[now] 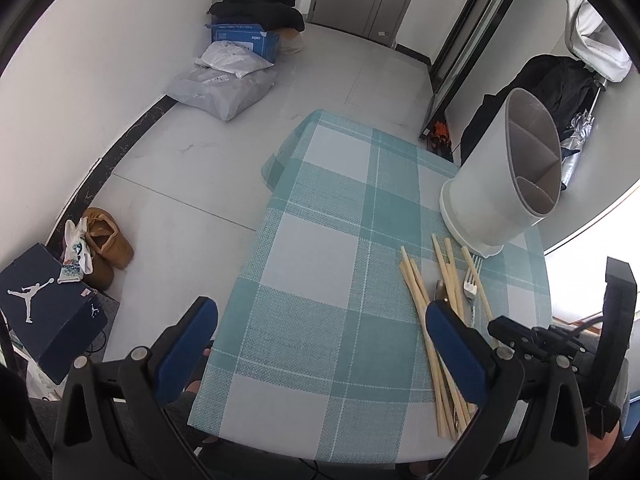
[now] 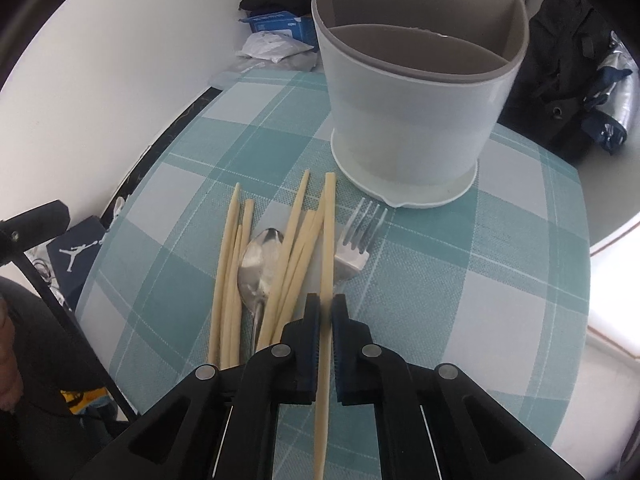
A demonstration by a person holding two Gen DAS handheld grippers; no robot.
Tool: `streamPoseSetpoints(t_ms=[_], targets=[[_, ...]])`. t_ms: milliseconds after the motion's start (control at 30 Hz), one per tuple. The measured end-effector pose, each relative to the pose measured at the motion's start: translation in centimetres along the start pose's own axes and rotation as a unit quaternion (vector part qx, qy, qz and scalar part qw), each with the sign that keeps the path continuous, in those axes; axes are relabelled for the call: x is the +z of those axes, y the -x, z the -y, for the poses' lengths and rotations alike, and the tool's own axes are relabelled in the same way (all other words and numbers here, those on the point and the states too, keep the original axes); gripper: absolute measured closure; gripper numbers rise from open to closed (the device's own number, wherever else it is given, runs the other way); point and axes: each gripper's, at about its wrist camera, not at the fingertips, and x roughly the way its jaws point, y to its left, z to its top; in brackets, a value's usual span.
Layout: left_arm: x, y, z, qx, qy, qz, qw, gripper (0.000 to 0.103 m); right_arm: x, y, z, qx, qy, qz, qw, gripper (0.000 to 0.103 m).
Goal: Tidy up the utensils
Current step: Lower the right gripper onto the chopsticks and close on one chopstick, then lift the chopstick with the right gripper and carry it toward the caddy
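Several pale wooden chopsticks (image 2: 280, 264) lie in a loose pile on the teal checked tablecloth (image 2: 460, 280), with a metal spoon (image 2: 258, 266) among them and a fork (image 2: 358, 240) to their right. A white utensil holder (image 2: 416, 92) with inner dividers stands just beyond them. My right gripper (image 2: 326, 306) is shut on one chopstick (image 2: 328, 240), which runs between its blue pads. My left gripper (image 1: 320, 320) is open and empty over the cloth (image 1: 316, 264), left of the chopsticks (image 1: 436, 320), fork (image 1: 471, 286) and holder (image 1: 504, 184). The right gripper's body (image 1: 560, 340) shows at the lower right.
The table's left edge (image 1: 240, 272) drops to a tiled floor with a dark shoebox (image 1: 44, 312), brown shoes (image 1: 106, 244) and bags and boxes (image 1: 232, 72) by the wall. Dark clothing (image 2: 568, 80) lies behind the holder.
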Motion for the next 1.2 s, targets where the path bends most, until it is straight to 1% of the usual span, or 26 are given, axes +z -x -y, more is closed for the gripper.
streamPoseSetpoints(t_ms=[133, 200, 267, 333, 433, 500, 533, 667, 767, 833, 867, 900, 933, 967, 1033, 1100, 1167, 1200], targets=[[0.1, 0.1, 0.2, 0.006, -0.015, 0.019, 0.9997, 0.001, -2.7, 1.6, 1.3, -0.004, -0.010, -0.014, 1.000, 0.098], [0.1, -0.2, 0.2, -0.009, -0.017, 0.014, 0.9997, 0.001, -4.0, 1.8, 1.8, -0.002, -0.011, -0.026, 1.000, 0.098], [0.1, -0.7, 0.2, -0.025, -0.004, 0.002, 0.9997, 0.001, -4.9, 1.7, 2.1, 0.000, -0.005, -0.035, 0.999, 0.097], [0.1, -0.9, 0.0, -0.029, 0.010, -0.005, 0.9995, 0.001, -5.2, 1.3, 2.2, -0.004, 0.003, -0.040, 0.999, 0.095], [0.0, -1.2, -0.1, -0.022, 0.012, -0.016, 0.9996, 0.001, -4.4, 0.7, 2.2, -0.010, 0.018, -0.038, 0.999, 0.094], [-0.2, -1.6, -0.2, -0.031, 0.015, -0.034, 0.9988, 0.001, -3.6, 0.7, 2.5, -0.012, 0.024, -0.035, 0.999, 0.084], [-0.4, -1.7, -0.1, -0.031, 0.014, -0.039, 0.9987, 0.001, -3.0, 0.5, 2.7, -0.011, 0.025, -0.033, 0.999, 0.082], [-1.2, -2.1, 0.5, 0.001, -0.013, -0.044, 0.9989, 0.001, -0.2, -1.0, 2.8, -0.008, 0.039, -0.032, 0.999, 0.081], [-1.7, -2.4, 1.1, 0.001, -0.032, -0.050, 0.9982, 0.001, 1.4, -1.9, 2.7, -0.011, 0.052, -0.037, 0.998, 0.081], [-2.0, -2.6, 1.4, 0.001, -0.040, -0.052, 0.9979, 0.001, 2.6, -2.6, 2.7, -0.012, 0.049, -0.039, 0.998, 0.084], [-2.1, -2.8, 1.6, 0.000, -0.044, -0.055, 0.9975, 0.001, 2.9, -2.7, 2.7, -0.005, 0.050, -0.042, 0.998, 0.094], [-2.3, -3.1, 2.0, -0.005, -0.048, -0.061, 0.9970, 0.001, 3.2, -2.9, 2.6, 0.000, 0.050, -0.046, 0.998, 0.097], [-2.4, -3.3, 2.2, -0.008, -0.051, -0.067, 0.9964, 0.001, 3.4, -2.9, 2.7, 0.001, 0.050, -0.043, 0.998, 0.098], [-2.5, -3.5, 2.5, -0.008, -0.054, -0.072, 0.9959, 0.001, 3.6, -2.8, 2.8, 0.004, 0.047, -0.038, 0.998, 0.098], [-2.7, -3.9, 3.0, -0.006, -0.057, -0.082, 0.9950, 0.001, 3.8, -2.4, 3.6, 0.022, 0.026, -0.029, 0.999, 0.098], [-2.7, -4.5, 3.3, -0.003, -0.055, -0.097, 0.9938, 0.001, 4.0, -1.4, 5.3, 0.050, -0.014, -0.010, 0.999, 0.098], [-2.7, -5.1, 3.9, -0.001, -0.066, -0.112, 0.9915, 0.001, 4.0, -0.2, 7.1, 0.081, -0.061, 0.016, 0.995, 0.098], [-2.7, -5.2, 4.1, 0.004, -0.072, -0.113, 0.9910, 0.001, 3.9, 0.5, 8.2, 0.095, -0.087, 0.031, 0.991, 0.098]])
